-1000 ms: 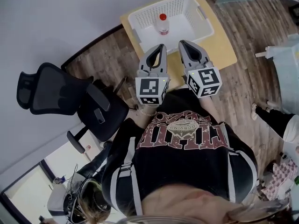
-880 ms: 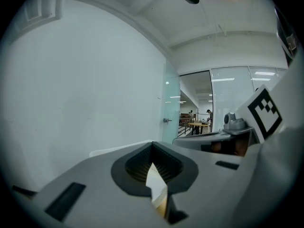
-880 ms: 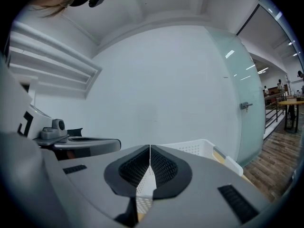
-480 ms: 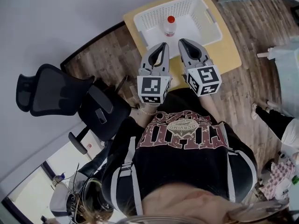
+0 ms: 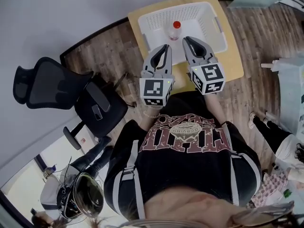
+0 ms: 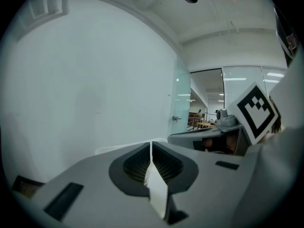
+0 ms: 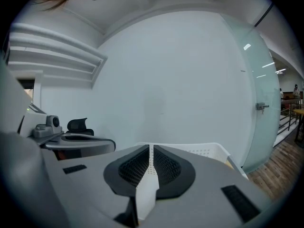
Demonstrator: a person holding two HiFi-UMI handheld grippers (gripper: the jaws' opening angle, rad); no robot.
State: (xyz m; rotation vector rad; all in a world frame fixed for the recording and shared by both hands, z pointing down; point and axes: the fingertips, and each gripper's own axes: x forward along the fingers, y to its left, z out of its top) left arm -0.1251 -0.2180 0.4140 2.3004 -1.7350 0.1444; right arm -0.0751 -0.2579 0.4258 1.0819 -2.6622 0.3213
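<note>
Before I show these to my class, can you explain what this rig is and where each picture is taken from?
A person holds tongs in each hand. The head view looks down from a camera on the person's head, showing the left tongs and right tongs near a small table. On it stands a white basket with a red-capped bottle inside. Each gripper view looks along its own tongs' jaws: both pairs are shut and empty.

A red-capped bottle [image 5: 175, 30] stands in a white basket [image 5: 209, 13] on a table [image 5: 233, 56].
</note>
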